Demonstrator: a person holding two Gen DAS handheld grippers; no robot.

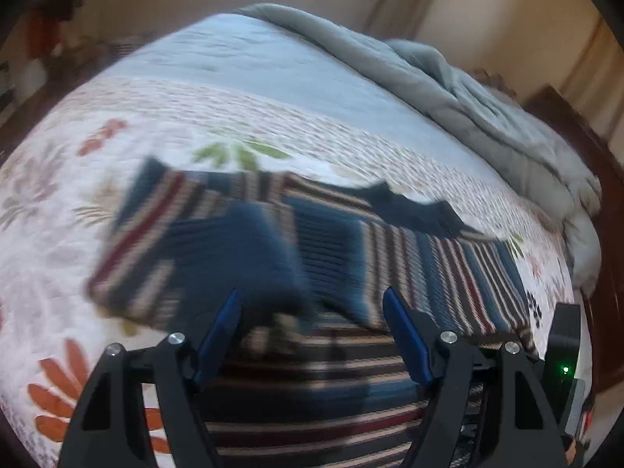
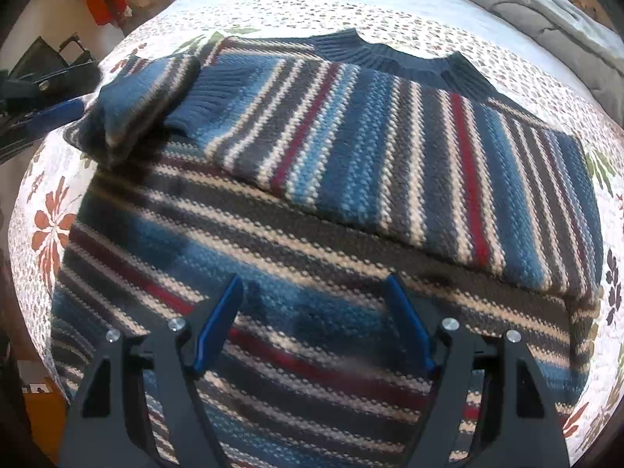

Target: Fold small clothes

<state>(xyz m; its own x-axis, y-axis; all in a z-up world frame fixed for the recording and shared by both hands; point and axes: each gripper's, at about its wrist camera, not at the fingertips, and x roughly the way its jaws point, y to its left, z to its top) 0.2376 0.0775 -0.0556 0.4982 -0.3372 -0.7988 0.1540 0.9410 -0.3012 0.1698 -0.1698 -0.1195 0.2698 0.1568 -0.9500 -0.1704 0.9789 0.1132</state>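
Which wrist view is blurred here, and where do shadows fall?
Left wrist: motion blur smears the striped sweater and bedspread; gripper stays sharp. Right wrist: sweater crisp and sunlit up top, lower part shadowed near the open gripper; fisheye bends the bed edges.

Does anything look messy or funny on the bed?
A little. The striped sweater has one sleeve folded across it at a slant, its end bunched at the edge. A grey blanket lies crumpled along the bed's far side. No tears or spills show.

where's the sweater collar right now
In the right wrist view the sweater's dark blue collar lies at the far edge of the striped sweater, on the floral quilt.
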